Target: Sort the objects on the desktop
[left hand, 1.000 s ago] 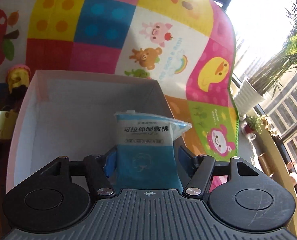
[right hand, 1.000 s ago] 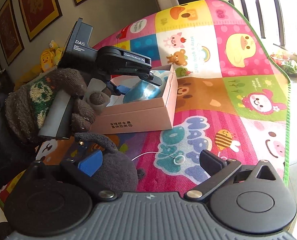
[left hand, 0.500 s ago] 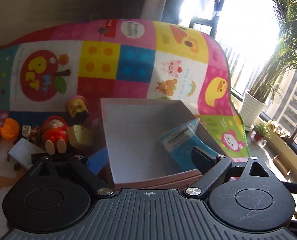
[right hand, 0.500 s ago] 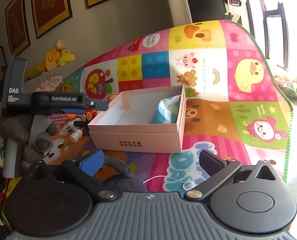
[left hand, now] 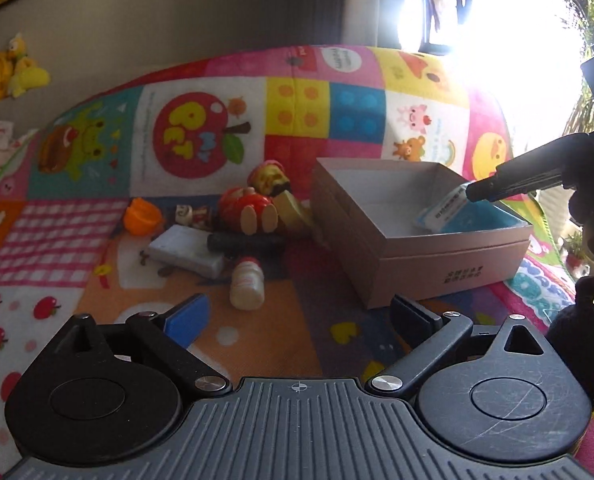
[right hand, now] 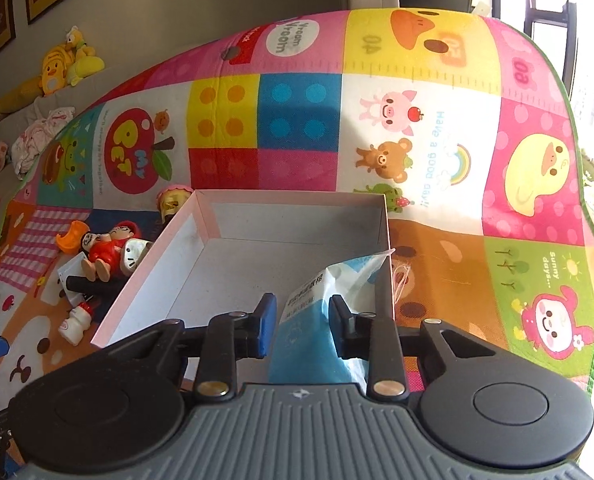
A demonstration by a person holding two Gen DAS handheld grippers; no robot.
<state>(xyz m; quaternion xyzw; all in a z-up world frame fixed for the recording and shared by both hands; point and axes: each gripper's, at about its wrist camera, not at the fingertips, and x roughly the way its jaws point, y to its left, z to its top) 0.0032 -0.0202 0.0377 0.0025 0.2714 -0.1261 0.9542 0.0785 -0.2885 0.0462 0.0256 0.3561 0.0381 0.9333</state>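
Right gripper (right hand: 302, 326) is closing on the blue-white packet (right hand: 317, 304), which leans in the near right corner of the pink box (right hand: 201, 264). Left gripper (left hand: 297, 318), left of the box, is opening with nothing between its fingers; toys (left hand: 253, 208) lie just left of the box.

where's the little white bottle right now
In the left wrist view the small white bottle lies on its side on the play mat, left of the pink box, just in front of the black marker.
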